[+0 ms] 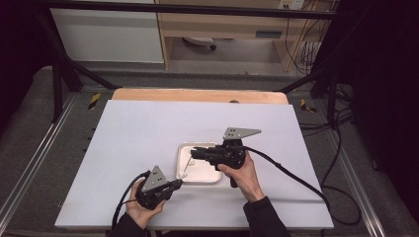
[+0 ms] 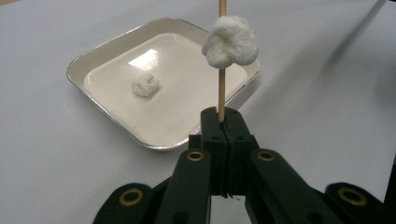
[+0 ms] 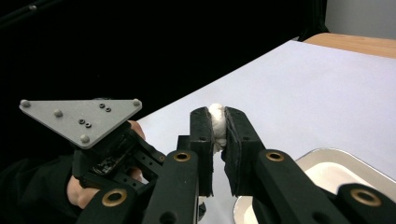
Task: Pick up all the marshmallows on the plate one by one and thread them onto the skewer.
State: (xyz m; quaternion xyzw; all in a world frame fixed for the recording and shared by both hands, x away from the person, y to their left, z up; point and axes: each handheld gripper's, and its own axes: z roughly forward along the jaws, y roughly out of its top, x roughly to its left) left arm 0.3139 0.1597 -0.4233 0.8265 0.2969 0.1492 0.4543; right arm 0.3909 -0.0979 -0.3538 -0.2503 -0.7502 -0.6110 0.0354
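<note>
the left tool (image 2: pixel 223 122) is clenched on a thin wooden skewer (image 2: pixel 221 91) that stands up from its tips, a white marshmallow (image 2: pixel 230 41) threaded on it. its own view also shows a second marshmallow piece (image 2: pixel 145 85) lying in the white tray (image 2: pixel 107 46) beyond. the right tool (image 3: pixel 218 128), over the tray (image 1: pixel 182 150) on the white surface (image 1: pixel 138 128), pinches another white piece (image 3: pixel 217 122) between its tips.

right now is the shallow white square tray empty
No, a small white fluffy lump lies inside the shallow white square tray, left of the thin wooden skewer held by the left hand-held gripper.
</note>
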